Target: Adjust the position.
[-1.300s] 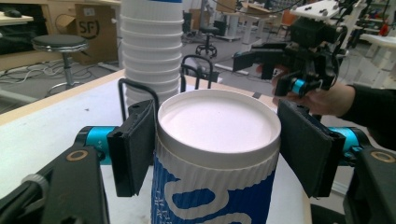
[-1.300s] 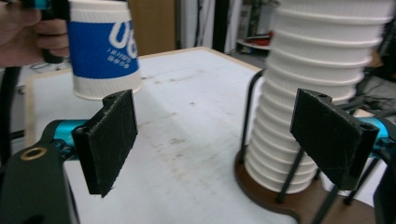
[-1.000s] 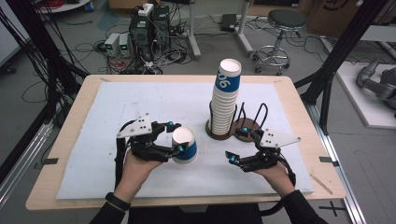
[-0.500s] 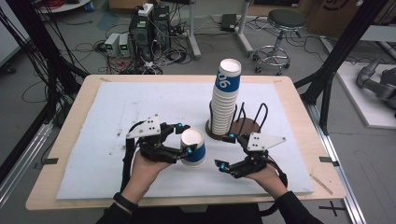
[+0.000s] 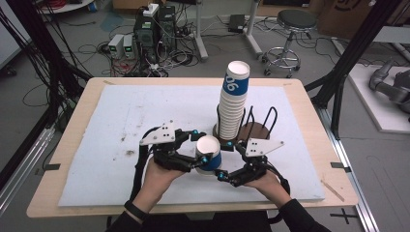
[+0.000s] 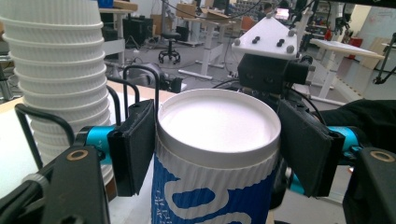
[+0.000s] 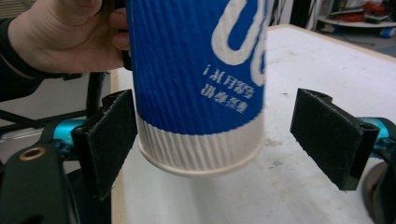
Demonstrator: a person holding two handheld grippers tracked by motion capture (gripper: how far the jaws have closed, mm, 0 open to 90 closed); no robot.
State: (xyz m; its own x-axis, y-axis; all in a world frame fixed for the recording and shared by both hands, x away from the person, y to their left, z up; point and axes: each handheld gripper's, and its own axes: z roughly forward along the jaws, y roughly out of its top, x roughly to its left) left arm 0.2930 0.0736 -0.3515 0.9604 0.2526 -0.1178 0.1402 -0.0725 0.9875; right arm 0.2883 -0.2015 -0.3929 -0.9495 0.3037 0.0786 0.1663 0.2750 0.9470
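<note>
paper cup (image 5: 209,155), blue and white, hangs above the table (image 5: 121,116), pinched by my left gripper (image 5: 196,153). my right gripper (image 5: 227,175) gapes around its base; closing hard could crush it.

I see a light wooden table (image 5: 309,104) with a white sheet (image 5: 145,111) covering most of its top. On the sheet, toward the far right, a round brown base with black wire loops (image 5: 258,128) stands, carrying a tall stack of paper cups (image 5: 233,104).
</note>
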